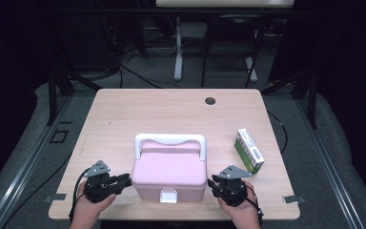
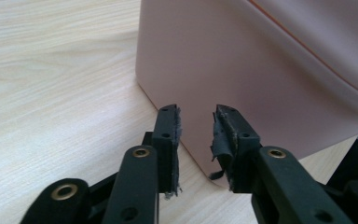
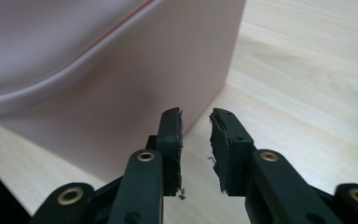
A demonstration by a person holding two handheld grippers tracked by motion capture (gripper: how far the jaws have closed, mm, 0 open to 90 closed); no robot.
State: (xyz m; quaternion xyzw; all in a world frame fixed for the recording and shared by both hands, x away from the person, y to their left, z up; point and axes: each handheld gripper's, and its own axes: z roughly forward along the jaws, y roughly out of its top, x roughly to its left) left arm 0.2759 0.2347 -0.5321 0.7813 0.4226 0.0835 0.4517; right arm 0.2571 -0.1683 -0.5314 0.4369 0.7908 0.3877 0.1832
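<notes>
Item: pink box point(image 1: 169, 174), lid down, near counter point(image 1: 124, 114) edge | your left claw point(image 1: 124, 180) and right claw point(image 1: 214, 183) flank it, both slightly spread, empty | risk: uneven squeeze skews or slides the box.

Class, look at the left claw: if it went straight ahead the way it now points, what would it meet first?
Most likely the pink box. The left claw points at its side wall near the lower corner, jaws apart with nothing between them and the wall, though the exact gap is hard to judge.
</notes>
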